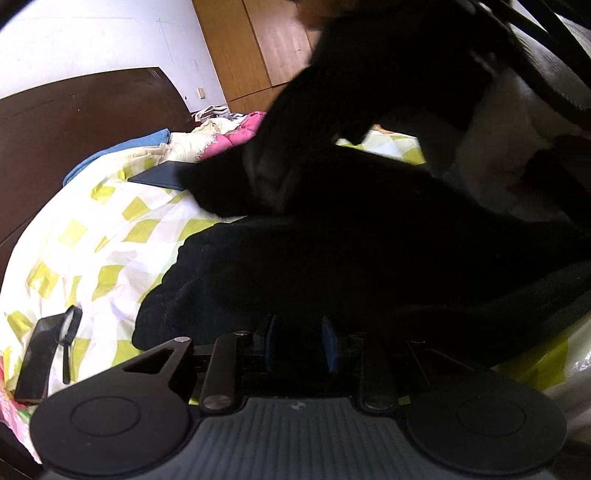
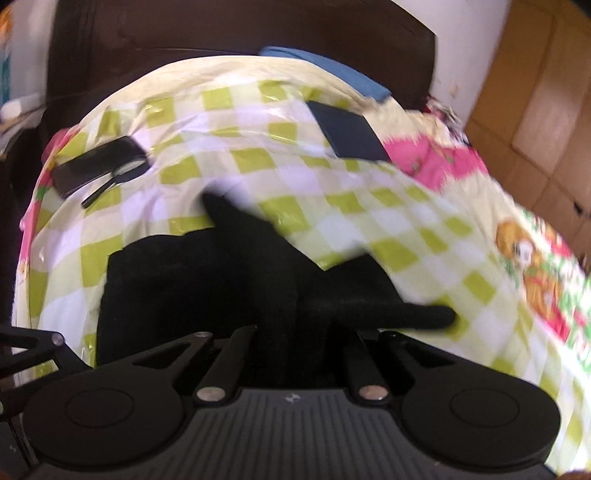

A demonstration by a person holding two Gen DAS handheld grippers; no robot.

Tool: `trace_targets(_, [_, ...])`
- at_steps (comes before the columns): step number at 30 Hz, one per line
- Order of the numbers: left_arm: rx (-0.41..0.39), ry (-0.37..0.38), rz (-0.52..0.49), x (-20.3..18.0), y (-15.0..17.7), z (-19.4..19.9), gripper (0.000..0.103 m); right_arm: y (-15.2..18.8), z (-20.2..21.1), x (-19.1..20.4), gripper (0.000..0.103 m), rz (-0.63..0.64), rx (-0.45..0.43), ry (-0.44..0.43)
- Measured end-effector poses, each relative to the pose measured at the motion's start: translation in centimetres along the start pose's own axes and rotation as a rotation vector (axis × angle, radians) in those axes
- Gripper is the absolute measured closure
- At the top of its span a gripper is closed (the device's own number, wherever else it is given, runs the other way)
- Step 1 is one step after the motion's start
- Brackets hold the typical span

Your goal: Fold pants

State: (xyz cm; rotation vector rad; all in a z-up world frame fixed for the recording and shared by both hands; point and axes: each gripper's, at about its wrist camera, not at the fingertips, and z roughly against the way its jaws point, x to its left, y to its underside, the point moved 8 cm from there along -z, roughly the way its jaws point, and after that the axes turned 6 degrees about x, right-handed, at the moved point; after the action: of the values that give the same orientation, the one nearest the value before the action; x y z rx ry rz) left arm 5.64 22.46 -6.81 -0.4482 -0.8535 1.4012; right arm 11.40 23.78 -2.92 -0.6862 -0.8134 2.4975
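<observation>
pants (image 2: 192,280) spread on bed; dark sleeve (left view only) (image 1: 369,74).

Pants (image 2: 192,280) on bedspread (image 2: 258,147), phone (image 2: 96,166) left, notebook (image 2: 347,133) behind (near headboard (image 2: 221,33))

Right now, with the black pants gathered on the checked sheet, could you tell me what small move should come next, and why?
Probably lower the right tongs and lay the cloth they seem to pinch flat onto the pile. The black pants lie bunched on the checked sheet, one strip of cloth runs up into those tongs, and the left tongs show a gap with dark cloth between the pads.
</observation>
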Motion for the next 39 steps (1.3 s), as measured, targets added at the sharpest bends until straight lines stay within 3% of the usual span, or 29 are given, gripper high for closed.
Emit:
trace_targets(7, [-0.007, 0.006, 0.016, 0.2, 0.5, 0.7, 0.057, -0.3, -1.3, 2.3, 0.096, 0.078, 0.009, -0.011])
trace_targets(14, [-0.015, 0.006, 0.01, 0.6, 0.6, 0.7, 0.055, -0.8, -2.2, 2.0, 0.093, 0.026, 0.009, -0.029])
trace_targets(16, [-0.017, 0.007, 0.01, 0.8, 0.7, 0.8, 0.055, -1.3, -2.6, 1.0, 0.094, -0.094, 0.024, -0.09])
trace_targets(19, [-0.018, 0.005, 0.018, 0.6, 0.9, 1.2, 0.054, -2.0, -2.5, -1.9, 0.095, -0.399, 0.034, -0.218])
trace_targets(22, [-0.018, 0.011, 0.031, 0.7, 1.1, 1.2, 0.054, -2.8, -2.5, -3.3, 0.095, -0.521, 0.012, -0.25])
trace_targets(27, [-0.016, -0.002, 0.004, 0.4, 1.1, 0.9, 0.054, -5.5, -1.6, -1.7, 0.096, -0.454, -0.056, -0.217])
trace_targets(32, [-0.016, -0.001, 0.004, 0.4, 1.1, 1.2, 0.054, -5.0, -4.3, 2.4, 0.09, -0.286, 0.051, -0.154])
trace_targets(34, [-0.02, 0.002, -0.001, 0.5, 1.3, 1.5, 0.054, -4.0, -4.8, 4.1, 0.077, -0.24, 0.097, -0.196])
trace_targets(35, [-0.022, 0.003, -0.002, 0.5, 1.5, 1.6, 0.054, -3.8, -4.5, 4.7, 0.073, -0.227, 0.091, -0.232])
trace_targets(37, [-0.026, 0.002, -0.004, 0.6, 1.7, 1.9, 0.053, -3.5, -3.7, 5.2, 0.056, -0.215, 0.076, -0.281])
trace_targets(39, [-0.024, -0.009, -0.007, 1.0, 2.0, 2.1, 0.053, -3.4, -2.3, 5.0, 0.055, -0.22, 0.052, -0.312])
